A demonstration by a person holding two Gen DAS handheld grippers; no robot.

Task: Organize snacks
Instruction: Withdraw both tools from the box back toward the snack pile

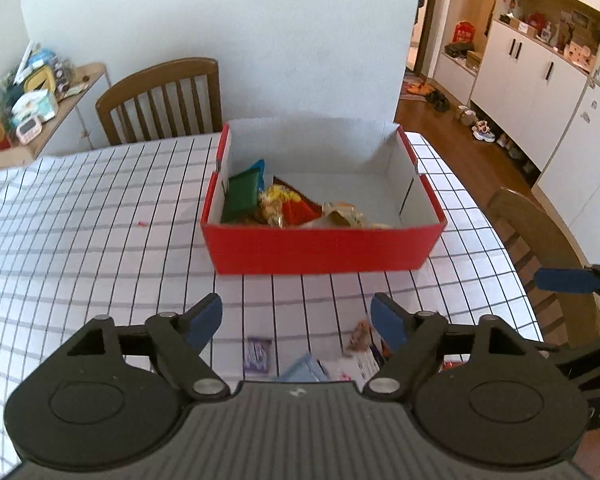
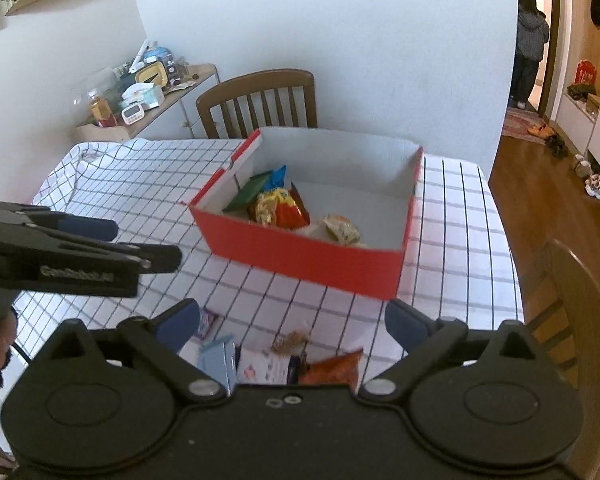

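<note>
Left wrist view: red cardboard box (image 1: 320,248) on the checked-cloth table (image 1: 100,208) held several packets, among them a green packet (image 1: 242,196). Left gripper (image 1: 296,318) fingers stood open, empty.

Right wrist view: nearer than the box, loose snack packets (image 2: 280,364) remained unsorted. Right gripper (image 2: 292,322) fingers open, empty. Judged partly done.

Both the left gripper (image 1: 296,322) and the right gripper (image 2: 292,326) are built of black plastic, with blue-padded fingertips (image 1: 206,320), silver pivot screws and ribbed housings.
</note>
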